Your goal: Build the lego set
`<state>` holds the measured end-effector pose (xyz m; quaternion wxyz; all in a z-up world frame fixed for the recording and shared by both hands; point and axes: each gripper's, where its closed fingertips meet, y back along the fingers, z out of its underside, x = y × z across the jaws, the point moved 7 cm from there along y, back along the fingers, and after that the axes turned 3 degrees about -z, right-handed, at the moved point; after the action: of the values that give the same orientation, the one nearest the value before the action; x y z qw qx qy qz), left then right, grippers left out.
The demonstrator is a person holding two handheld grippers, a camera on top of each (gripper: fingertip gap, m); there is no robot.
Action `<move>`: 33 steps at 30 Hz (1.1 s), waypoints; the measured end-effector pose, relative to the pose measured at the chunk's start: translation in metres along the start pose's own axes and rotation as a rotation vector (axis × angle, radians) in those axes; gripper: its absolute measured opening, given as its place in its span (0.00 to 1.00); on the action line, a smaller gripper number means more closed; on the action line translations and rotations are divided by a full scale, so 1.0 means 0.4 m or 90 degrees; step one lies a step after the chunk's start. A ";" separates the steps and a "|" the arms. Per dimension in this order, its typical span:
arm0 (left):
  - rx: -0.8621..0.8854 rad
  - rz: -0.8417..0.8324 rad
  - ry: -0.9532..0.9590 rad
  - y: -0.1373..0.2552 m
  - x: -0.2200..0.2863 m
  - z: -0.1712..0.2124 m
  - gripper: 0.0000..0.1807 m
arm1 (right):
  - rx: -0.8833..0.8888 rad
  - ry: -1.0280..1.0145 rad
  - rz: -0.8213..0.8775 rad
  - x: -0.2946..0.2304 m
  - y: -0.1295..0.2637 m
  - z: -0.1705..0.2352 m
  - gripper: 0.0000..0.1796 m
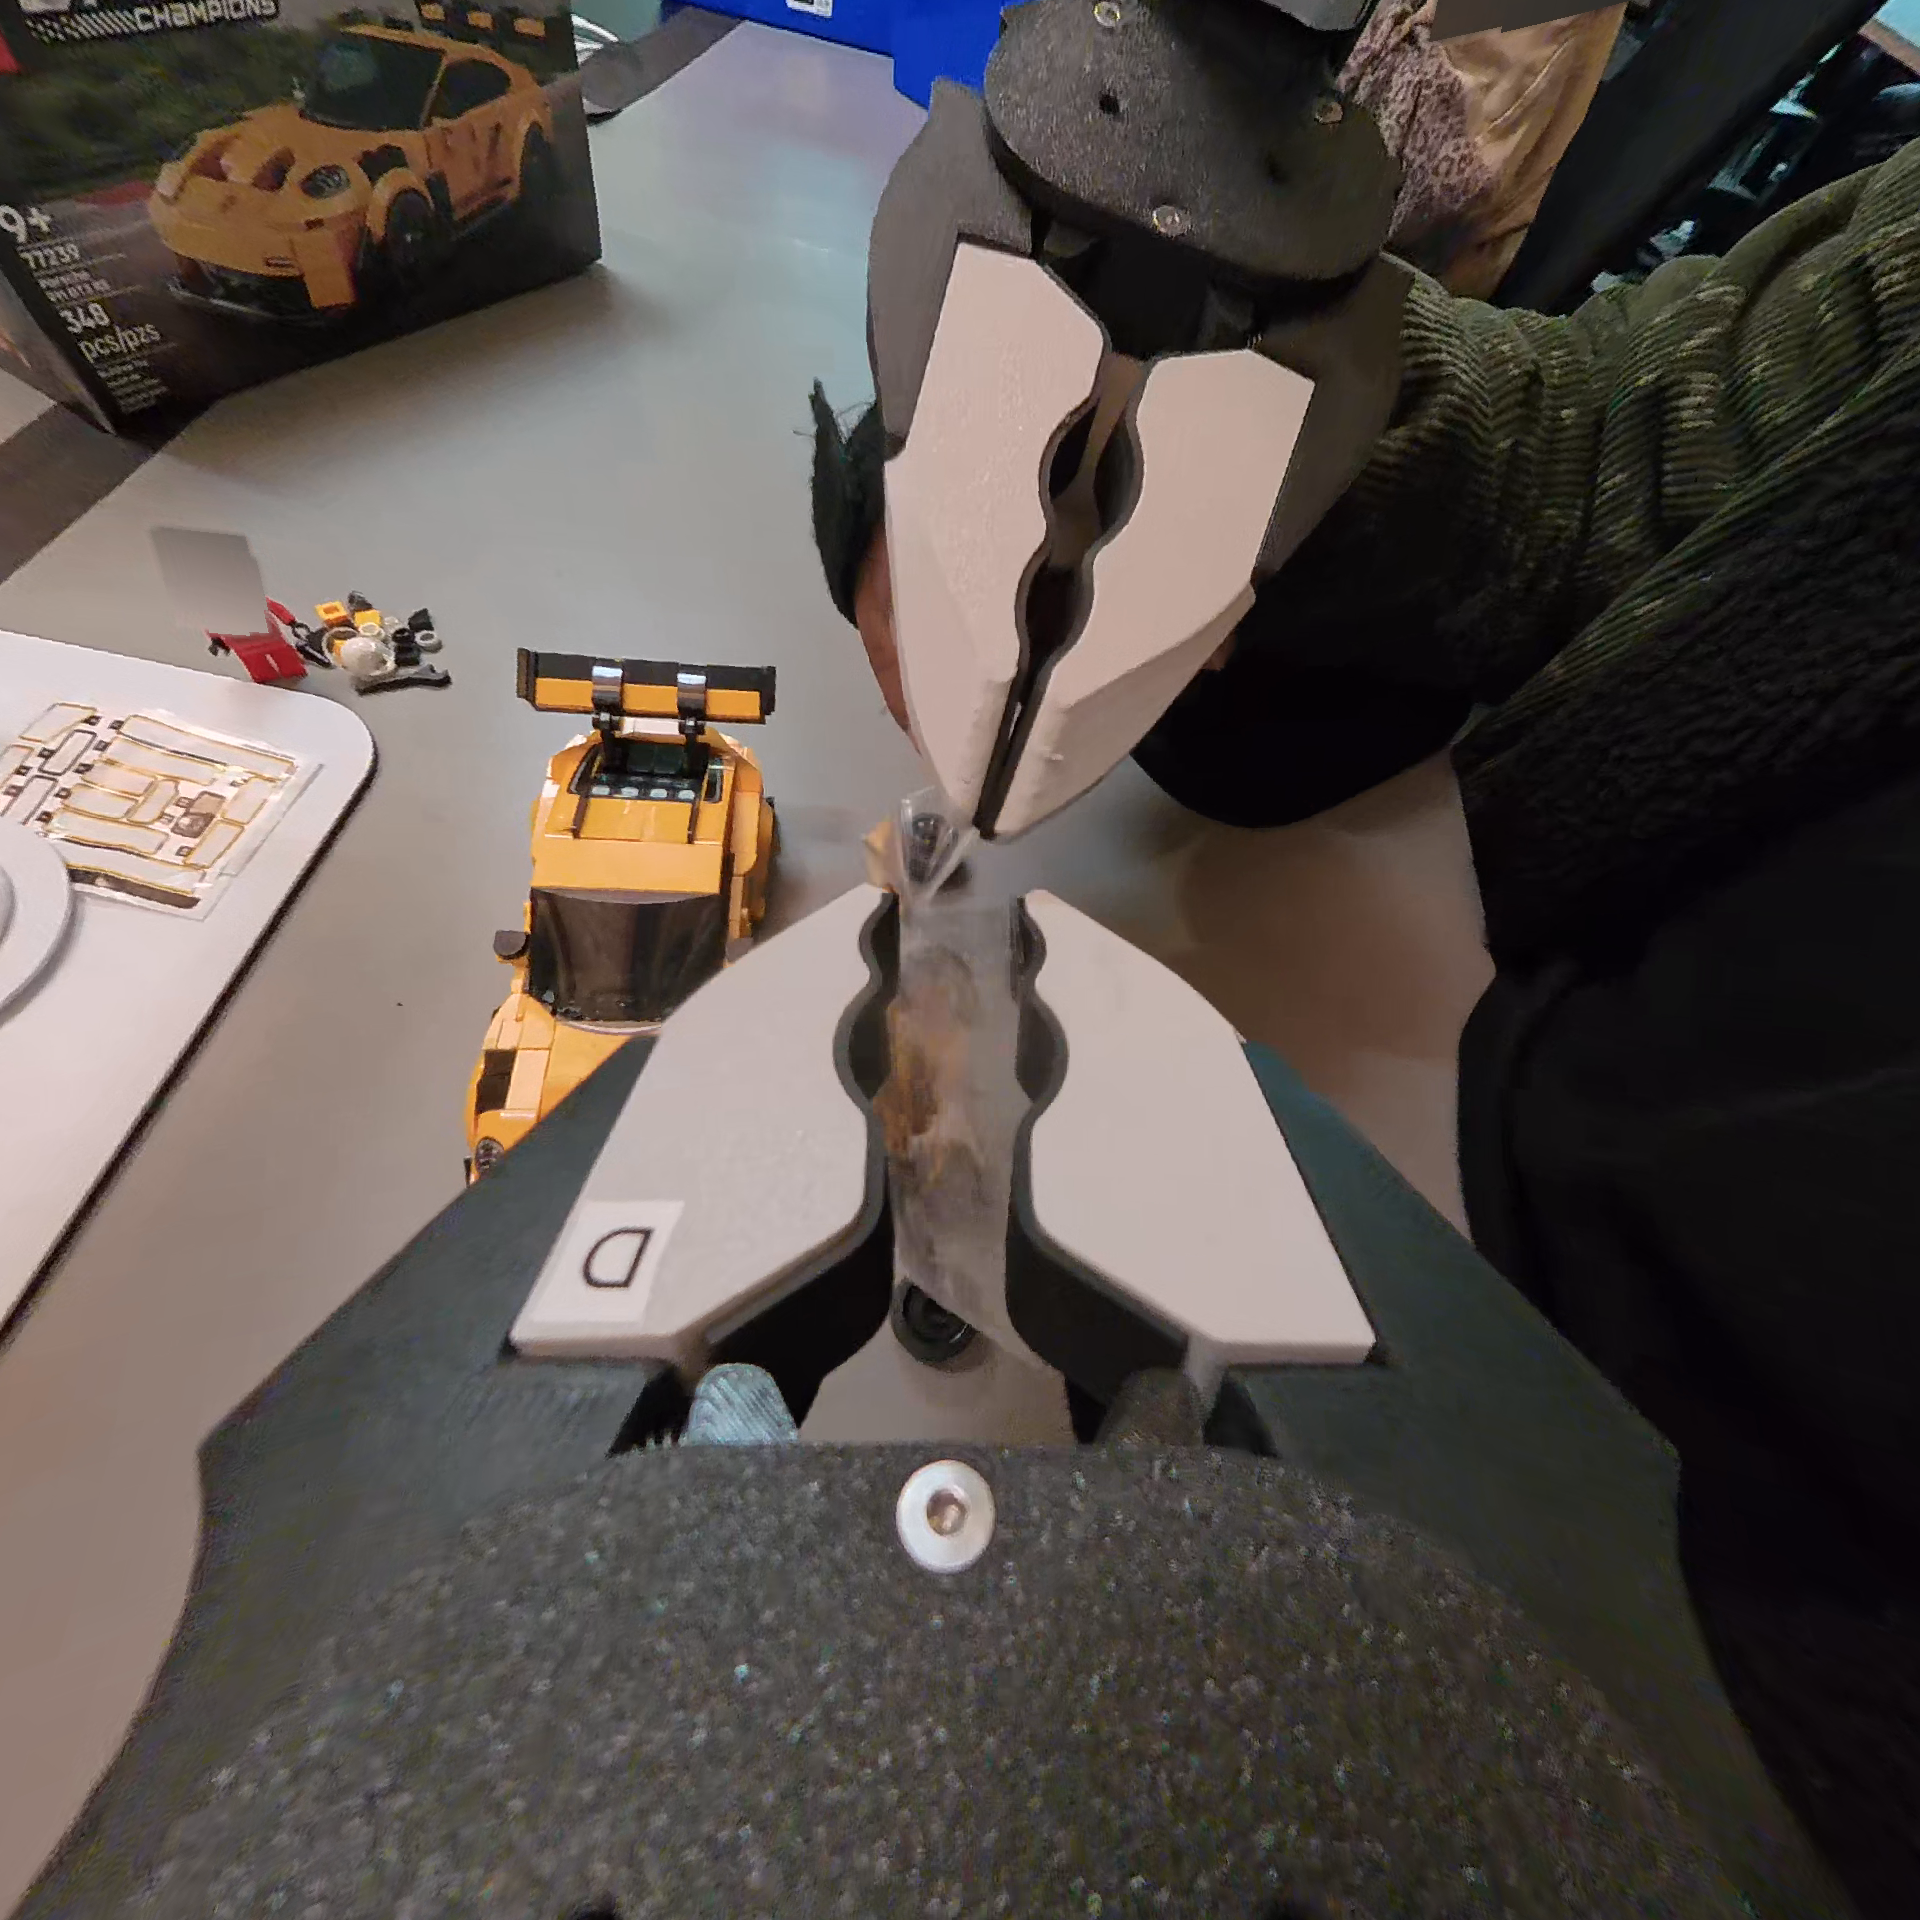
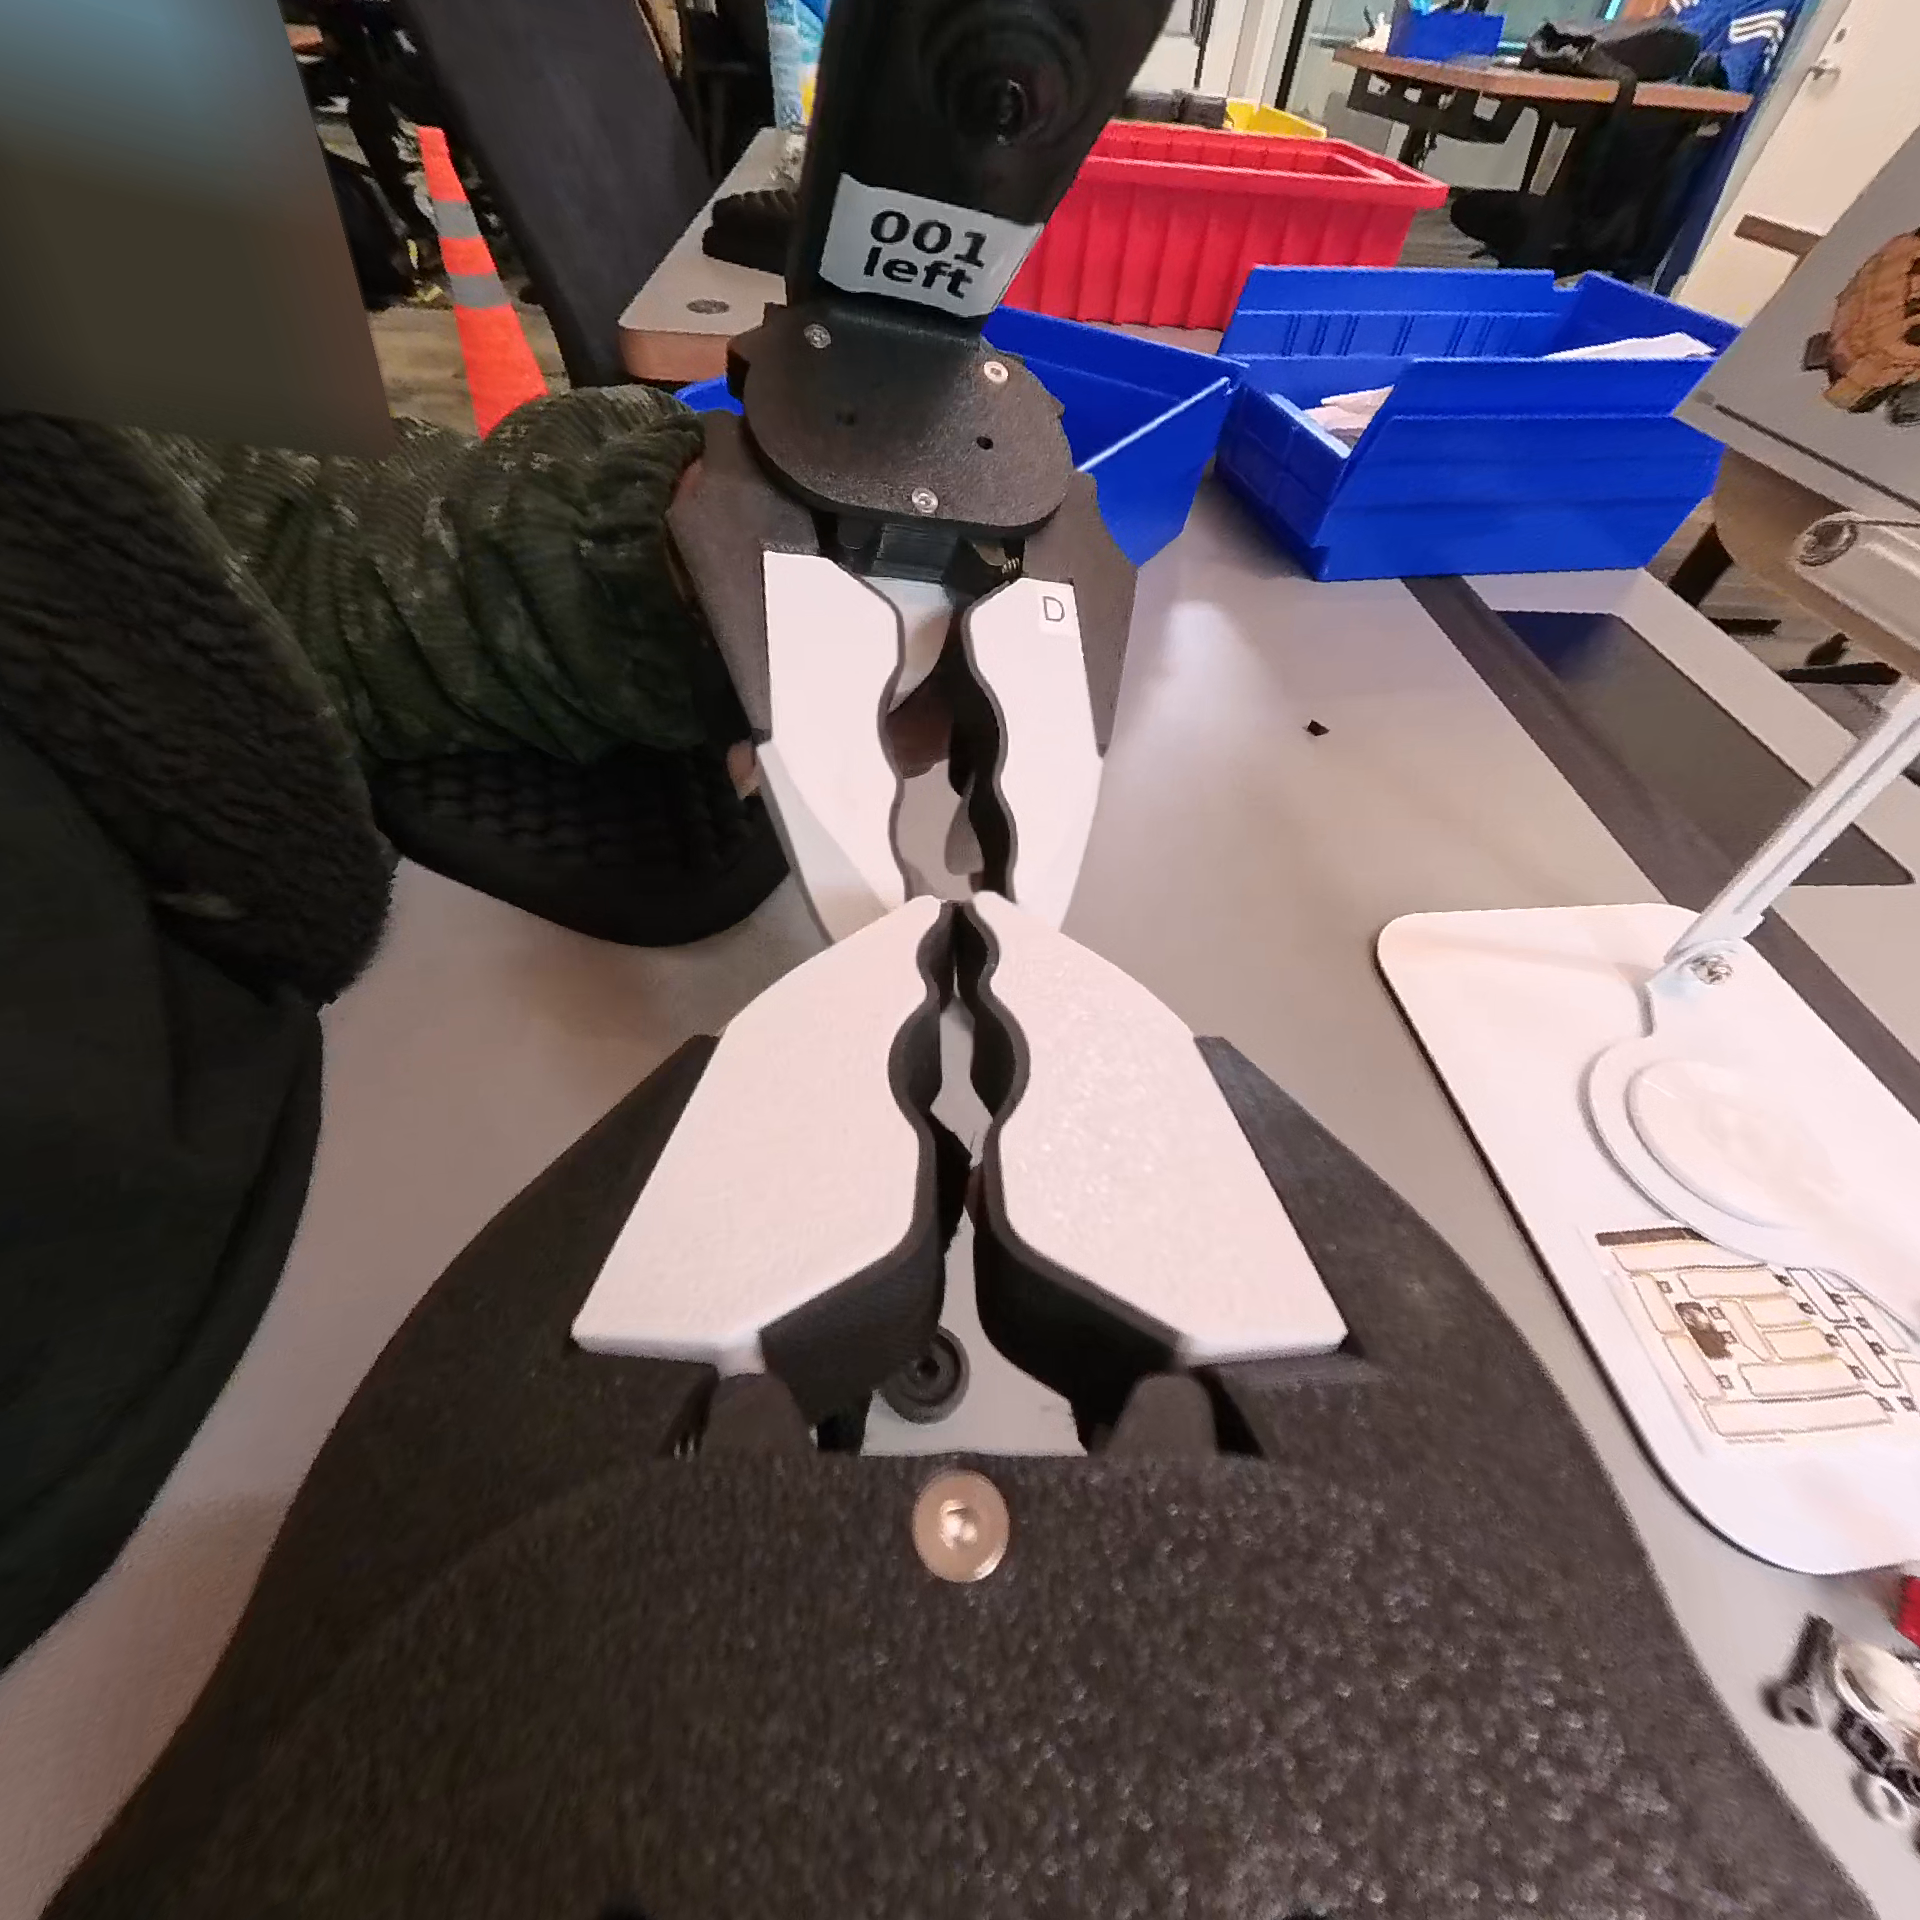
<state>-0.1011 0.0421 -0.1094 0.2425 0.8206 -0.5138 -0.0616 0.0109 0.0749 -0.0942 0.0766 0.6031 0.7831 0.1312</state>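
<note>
At the far left corner of the worktop point(image 1: 644, 457) I see the set's box point(image 1: 291, 197). Nearer me on the left edge a white mat point(image 1: 156, 997) carries the sticker sheet point(image 1: 145, 800). Just beyond the mat's far corner lies a small pile of loose pieces point(image 1: 353, 644). Right of the mat, toward the middle, stands the yellow car point(image 1: 623, 904), body, windscreen and rear wing fitted. I judge the build largely complete; the loose pieces, the stickers and the bagged parts remain.

Right of the car, above the worktop, I hold a small clear bag point(image 1: 940, 1060). My left gripper point(image 1: 940, 904) is narrowed onto the bag's body. My right gripper point(image 1: 982, 821) is pinched tight on its top corner, where dark parts show. The two tips nearly meet. I judge that opening the bag is the step in hand.
</note>
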 end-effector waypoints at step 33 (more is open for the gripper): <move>-0.003 0.065 0.049 0.000 -0.006 0.018 0.01 | 0.045 -0.096 -0.034 0.025 0.028 -0.006 0.00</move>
<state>-0.1048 0.0419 -0.1162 0.2668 0.7944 -0.5453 -0.0189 0.0180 0.0871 -0.0883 0.1176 0.5925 0.7950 0.0553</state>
